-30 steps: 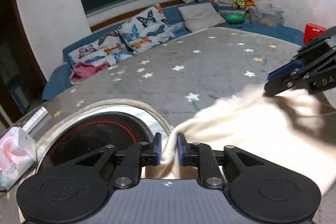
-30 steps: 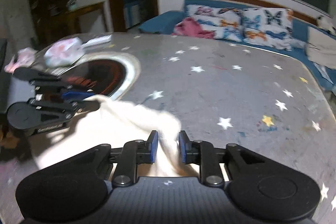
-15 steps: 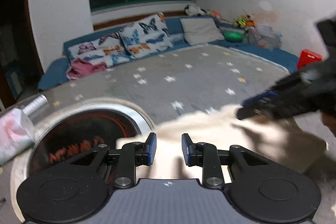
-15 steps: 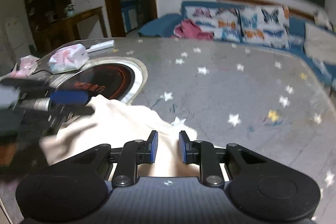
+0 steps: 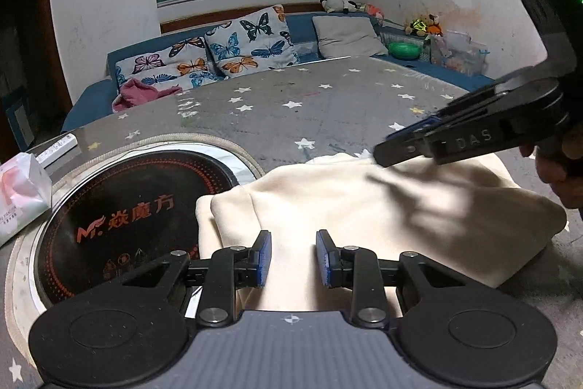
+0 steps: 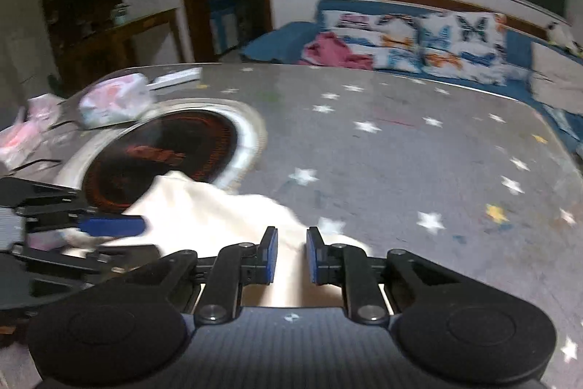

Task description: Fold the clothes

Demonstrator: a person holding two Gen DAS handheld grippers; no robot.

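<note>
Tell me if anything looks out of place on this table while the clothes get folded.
Yes: the cream garment has its left edge lying over the rim of the round black cooktop set into the table, an odd surface to fold on. Both the left gripper and right gripper are open above the cloth.

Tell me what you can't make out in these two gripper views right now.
- Near edge of the cream garment: hidden under the left gripper body, left wrist view.
- Print on the tissue pack: too small to read, pack cut by the left edge.
- Lettering on the round cooktop: motion-blurred, right wrist view.
- Right gripper: whether it touches cloth.
</note>
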